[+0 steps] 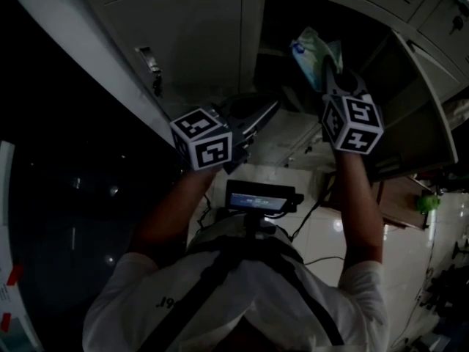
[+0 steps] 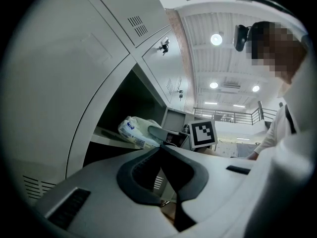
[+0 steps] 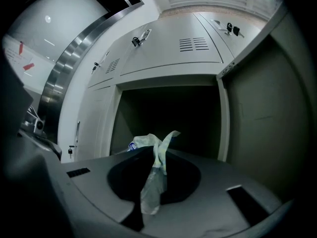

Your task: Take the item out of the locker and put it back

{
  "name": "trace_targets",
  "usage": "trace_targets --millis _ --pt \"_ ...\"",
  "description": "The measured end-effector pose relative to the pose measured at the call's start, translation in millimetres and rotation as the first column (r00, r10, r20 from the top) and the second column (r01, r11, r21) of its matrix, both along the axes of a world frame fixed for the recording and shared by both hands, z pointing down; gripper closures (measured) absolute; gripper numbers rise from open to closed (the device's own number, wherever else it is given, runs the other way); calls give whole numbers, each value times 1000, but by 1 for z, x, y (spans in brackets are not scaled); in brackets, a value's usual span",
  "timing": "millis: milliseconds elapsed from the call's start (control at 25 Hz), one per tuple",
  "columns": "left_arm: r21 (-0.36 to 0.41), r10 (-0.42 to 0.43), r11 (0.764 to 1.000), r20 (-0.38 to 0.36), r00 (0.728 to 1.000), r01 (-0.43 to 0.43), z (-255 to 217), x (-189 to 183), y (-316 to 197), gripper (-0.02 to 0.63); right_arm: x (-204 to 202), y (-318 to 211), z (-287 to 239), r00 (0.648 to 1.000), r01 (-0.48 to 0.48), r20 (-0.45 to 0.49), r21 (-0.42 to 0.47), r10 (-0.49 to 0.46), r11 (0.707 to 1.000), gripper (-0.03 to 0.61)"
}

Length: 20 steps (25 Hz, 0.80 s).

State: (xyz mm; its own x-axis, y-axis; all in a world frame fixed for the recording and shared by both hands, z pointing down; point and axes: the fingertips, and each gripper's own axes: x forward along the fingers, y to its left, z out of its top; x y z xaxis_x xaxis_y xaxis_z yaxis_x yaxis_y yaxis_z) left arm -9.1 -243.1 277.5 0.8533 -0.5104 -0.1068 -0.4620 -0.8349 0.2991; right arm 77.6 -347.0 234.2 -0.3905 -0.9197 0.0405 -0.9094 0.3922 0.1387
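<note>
Package [image 1: 315, 53] [image 2: 136, 132] [image 3: 140, 143]: a soft, white, plastic-wrapped pack with a blue mark, sitting at the mouth of the open locker compartment [image 1: 293, 20] [image 3: 168, 108], over the front edge of the shelf [image 2: 106, 135]. No view is showing whether it is touching the shelf.

Your right gripper [image 1: 331, 73] [image 3: 157, 153] is pointing into that compartment. Its 2 jaws are clenching a twist of the pack's loose wrap, and a strip of clear film is hanging down between them. The pack's body is lying just past the tips.

Your left gripper [image 1: 270, 108] [image 2: 159, 147] is hanging to the left of the right one, well apart from the pack. Its jaws are meeting at the tips with nothing between them.

The compartment's door [image 1: 425, 116] [image 3: 267, 108] is standing swung out on the right. On the left, a neighbouring door [image 1: 183, 35] is sitting closed, with a latch [image 1: 150, 64] on it.

You are holding both arms raised toward the locker.
</note>
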Motion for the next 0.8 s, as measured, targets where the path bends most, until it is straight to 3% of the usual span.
trace_targets --millis 800 --pt "13 -5 1000 8 1000 4 -11 6 -30 612 -14 -89 -3 988 -86 -129 -19 83 996 557"
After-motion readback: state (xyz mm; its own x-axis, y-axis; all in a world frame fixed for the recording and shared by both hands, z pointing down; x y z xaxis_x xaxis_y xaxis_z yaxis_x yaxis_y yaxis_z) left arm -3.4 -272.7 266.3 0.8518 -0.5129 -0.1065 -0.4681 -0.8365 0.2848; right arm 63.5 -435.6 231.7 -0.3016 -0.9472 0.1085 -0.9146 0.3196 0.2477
